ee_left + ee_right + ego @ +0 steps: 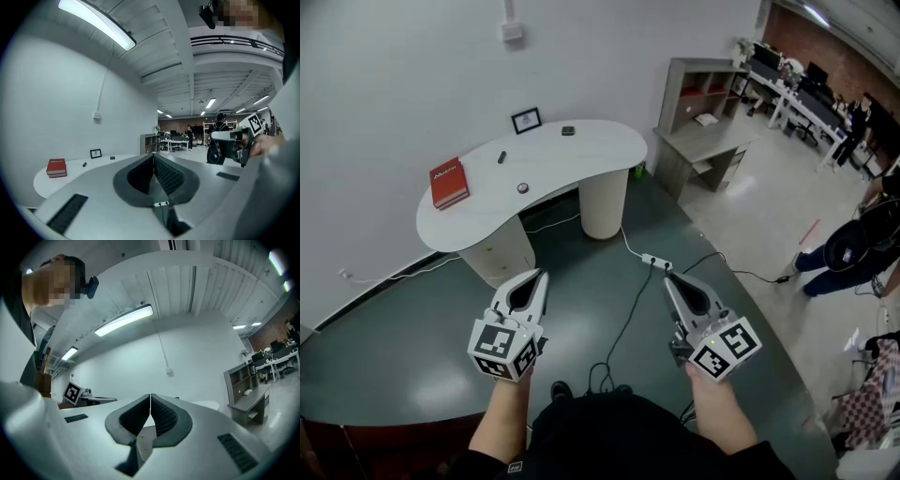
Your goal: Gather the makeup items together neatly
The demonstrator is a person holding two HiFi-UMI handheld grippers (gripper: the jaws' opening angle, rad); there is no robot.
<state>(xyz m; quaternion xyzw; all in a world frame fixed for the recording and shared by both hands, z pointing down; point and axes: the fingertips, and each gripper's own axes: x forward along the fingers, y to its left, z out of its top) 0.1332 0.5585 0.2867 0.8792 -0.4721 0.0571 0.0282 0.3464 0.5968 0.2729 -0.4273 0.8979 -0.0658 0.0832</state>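
Nothing is gathered yet; your left gripper [541, 276] and right gripper [668, 277] are both closed and empty, well apart from the white table [605, 147]; the small makeup items [523, 187] lie scattered across it.

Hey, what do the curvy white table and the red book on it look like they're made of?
The table looks like painted or laminated board, smooth and matte: even white, no grain showing. The red book looks like a hardback, stiff matte cover with pale lettering; too small to be sure.
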